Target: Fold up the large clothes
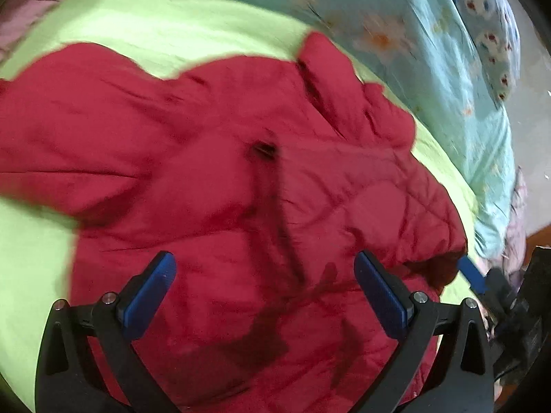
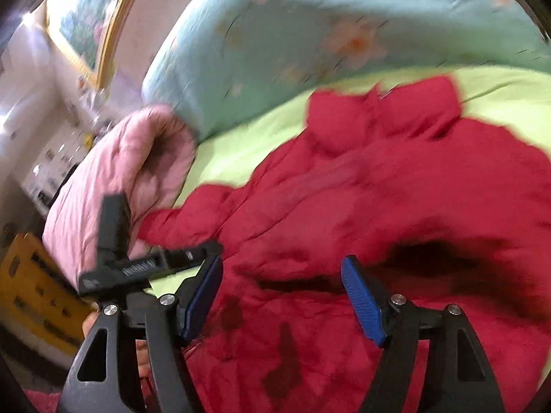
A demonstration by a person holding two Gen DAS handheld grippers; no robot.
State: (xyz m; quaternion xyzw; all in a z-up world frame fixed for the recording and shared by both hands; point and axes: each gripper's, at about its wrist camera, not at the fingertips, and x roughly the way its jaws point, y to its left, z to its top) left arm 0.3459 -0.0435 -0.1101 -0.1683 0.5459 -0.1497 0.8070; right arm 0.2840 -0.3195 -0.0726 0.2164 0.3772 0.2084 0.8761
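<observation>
1. The red jacket point(image 1: 261, 179) lies spread on the green sheet point(image 1: 165, 31) of the bed, front up, its dark zipper line running down the middle. That flat, open lay gives you clear edges to fold from.

2. Your left gripper point(image 1: 265, 292) hangs over the lower part of the jacket with its blue pads point(image 1: 151, 292) spread wide and nothing between them. I judge you hold it open like this so it is ready to take a hem or side edge.

3. Your right gripper point(image 2: 280, 292) is likewise spread and empty, low over the jacket point(image 2: 378, 206), near a dark shadowed fold in the cloth. In the left view it shows only as a blue tip point(image 1: 473, 273) beside the jacket's edge.

4. One sleeve point(image 2: 193, 213) reaches out toward the pink quilt point(image 2: 124, 179); the collar point(image 2: 385, 113) sits at the far end, toward the blue floral quilt point(image 2: 310, 34). Both quilts are bunched along the bed's margin, which leaves the sheet free as a folding surface.

5. Both views are blurred, so seams and the exact hem line are hard to make out.

6. My judgement: folding has barely begun. The padded cloth looks thick and springy, so a shallow pinch may slip; take a deep bite of a sleeve or side edge.
</observation>
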